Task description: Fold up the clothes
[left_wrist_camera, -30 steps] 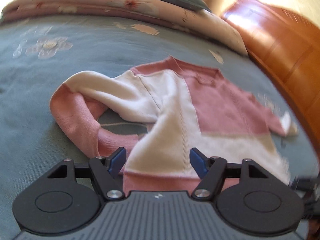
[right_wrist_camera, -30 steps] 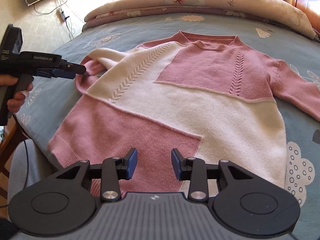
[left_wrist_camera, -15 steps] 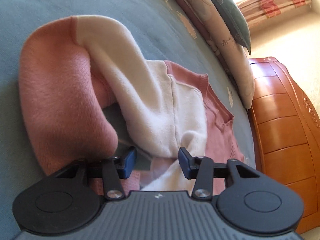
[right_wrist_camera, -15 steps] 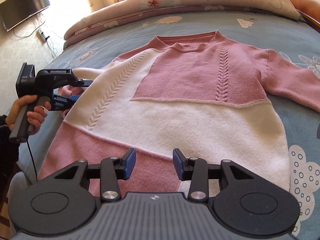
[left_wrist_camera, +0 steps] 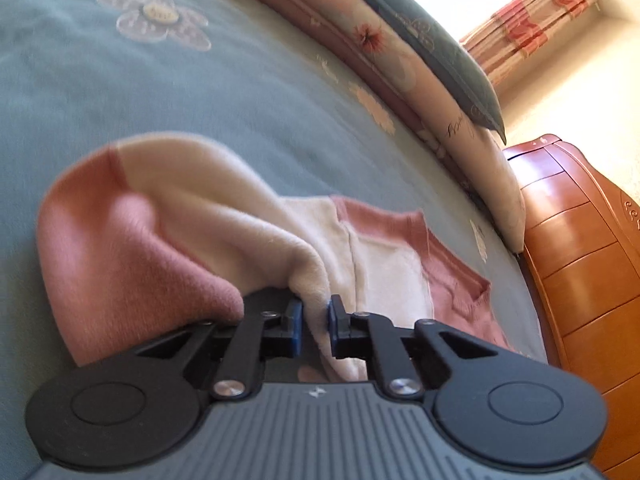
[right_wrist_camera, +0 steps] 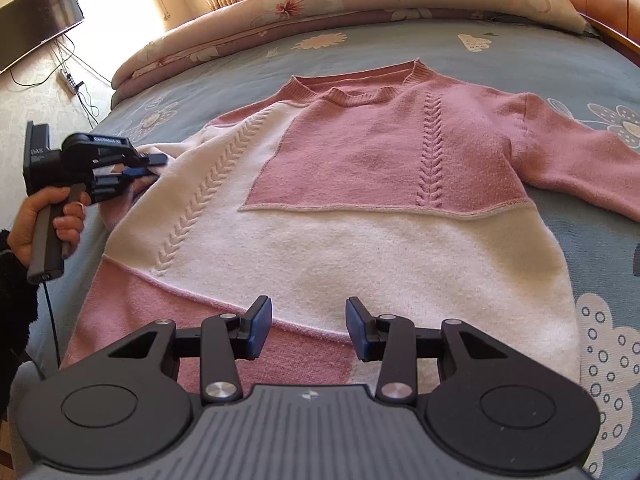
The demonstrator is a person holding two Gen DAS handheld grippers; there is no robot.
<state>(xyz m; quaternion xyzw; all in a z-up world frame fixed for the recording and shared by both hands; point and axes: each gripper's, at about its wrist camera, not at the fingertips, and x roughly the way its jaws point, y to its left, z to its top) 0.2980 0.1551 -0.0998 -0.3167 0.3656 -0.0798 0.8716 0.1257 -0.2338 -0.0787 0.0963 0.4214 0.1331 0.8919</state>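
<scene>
A pink-and-cream sweater [right_wrist_camera: 360, 208] was spread flat on a blue bed [right_wrist_camera: 540, 52]. At its left edge, the bunched sleeve [left_wrist_camera: 160, 240] was being pinched by the closing left gripper [left_wrist_camera: 314, 320] — cream fabric was caught between the pads. Over the hem, the right gripper [right_wrist_camera: 309, 326] was held half open — nothing was gripped.
</scene>
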